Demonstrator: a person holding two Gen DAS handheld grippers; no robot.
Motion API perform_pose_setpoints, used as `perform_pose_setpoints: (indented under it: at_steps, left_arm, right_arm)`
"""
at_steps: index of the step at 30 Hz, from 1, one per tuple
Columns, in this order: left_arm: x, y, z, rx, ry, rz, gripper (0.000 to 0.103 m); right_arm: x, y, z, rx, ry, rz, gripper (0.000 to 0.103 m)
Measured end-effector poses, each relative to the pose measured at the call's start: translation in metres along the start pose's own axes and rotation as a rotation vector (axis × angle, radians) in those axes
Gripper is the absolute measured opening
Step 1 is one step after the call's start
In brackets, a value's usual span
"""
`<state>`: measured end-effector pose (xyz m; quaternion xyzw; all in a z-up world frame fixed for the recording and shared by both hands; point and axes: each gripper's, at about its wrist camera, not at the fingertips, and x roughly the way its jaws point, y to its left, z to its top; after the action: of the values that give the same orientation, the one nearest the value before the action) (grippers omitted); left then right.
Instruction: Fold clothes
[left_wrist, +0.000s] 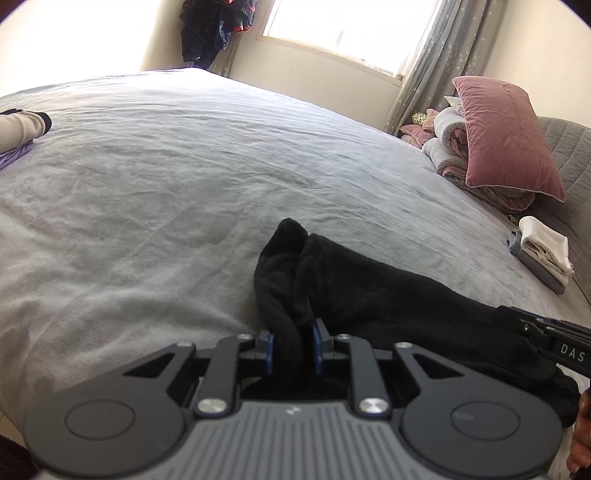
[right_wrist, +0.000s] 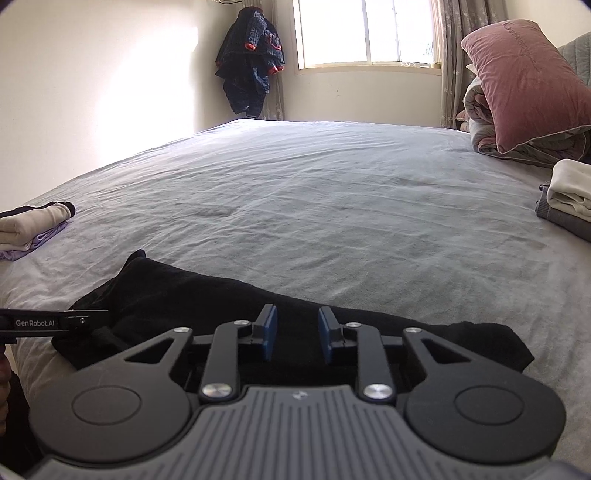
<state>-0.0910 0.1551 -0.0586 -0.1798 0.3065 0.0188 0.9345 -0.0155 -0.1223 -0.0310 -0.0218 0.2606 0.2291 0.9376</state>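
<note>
Pinching a bunched fold of the black garment (left_wrist: 369, 295), your left gripper (left_wrist: 293, 349) is pressing its blue pads (left_wrist: 269, 352) against the dark cloth from both sides, with the fabric rising up between them in a ridge. The garment is lying along the near edge of the bed (left_wrist: 166, 184), spreading away to the right toward your right gripper (right_wrist: 297, 338), whose black side is showing at the right edge of the left wrist view.

From the right wrist view, that gripper's pads are standing apart over the same garment, with a gap between them; you are not pressing any cloth there, though the black fabric is lying just under and ahead of the fingers.

Farther out, the grey bed sheet is stretching wide and wrinkled. On its left side, a small stack of folded clothes (right_wrist: 33, 225), cream over lilac, is sitting well apart from the garment. On the right, another folded stack (right_wrist: 569, 203), cream over grey, is resting near a pink pillow (right_wrist: 528, 81) that is leaning on rolled bedding (left_wrist: 454, 147).

Beyond the bed, a dark jacket (right_wrist: 251, 62) is hanging in the corner beside a bright window (right_wrist: 365, 33) with a curtain (left_wrist: 436, 70).
</note>
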Motion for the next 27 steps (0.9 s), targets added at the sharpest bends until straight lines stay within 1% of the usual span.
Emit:
perform_pose_setpoints:
  at_steps: [5,7,9,10,13,15,18,20,22,23,24,27]
  left_arm:
    - [-0.001,0.011,-0.002,-0.090,-0.022,-0.046,0.012]
    - [-0.002,0.015,-0.001,-0.125,-0.025,-0.066,0.011]
    - [-0.006,0.017,0.001,-0.152,-0.032,-0.092,0.010]
    - [-0.008,0.017,0.003,-0.158,-0.039,-0.104,0.010]
    - [-0.019,0.009,0.009,-0.137,-0.071,-0.144,0.010]
    - [-0.025,0.002,0.015,-0.111,-0.086,-0.166,0.010]
    - [-0.029,-0.013,0.023,-0.072,-0.089,-0.187,0.010]
    - [-0.030,-0.024,0.026,-0.048,-0.084,-0.200,0.010]
    - [-0.030,-0.037,0.028,-0.026,-0.079,-0.213,0.010]
    - [-0.029,-0.044,0.028,-0.014,-0.076,-0.222,0.010]
    - [-0.028,-0.051,0.028,-0.004,-0.073,-0.232,0.010]
    - [-0.024,-0.074,0.027,0.038,-0.055,-0.265,0.010]
  right_arm:
    - [0.011,0.022,0.002,-0.072,0.018,0.018,0.021]
    - [0.019,0.027,0.000,-0.093,0.042,0.007,0.019]
    - [0.030,0.032,-0.004,-0.112,0.094,0.002,0.013]
    - [0.035,0.034,-0.008,-0.125,0.124,0.003,0.013]
    - [0.040,0.041,-0.013,-0.199,0.125,0.002,0.016]
    - [0.040,0.039,-0.012,-0.185,0.126,0.009,0.016]
    - [0.037,0.022,-0.006,-0.054,0.130,0.053,0.017]
    - [0.034,0.008,-0.001,0.049,0.133,0.089,0.019]
    - [0.028,-0.010,0.004,0.178,0.133,0.139,0.028]
    - [0.025,-0.019,0.005,0.242,0.130,0.165,0.043]
    - [0.022,-0.028,0.005,0.308,0.125,0.195,0.051]
    - [0.014,-0.057,0.002,0.518,0.119,0.290,0.051]
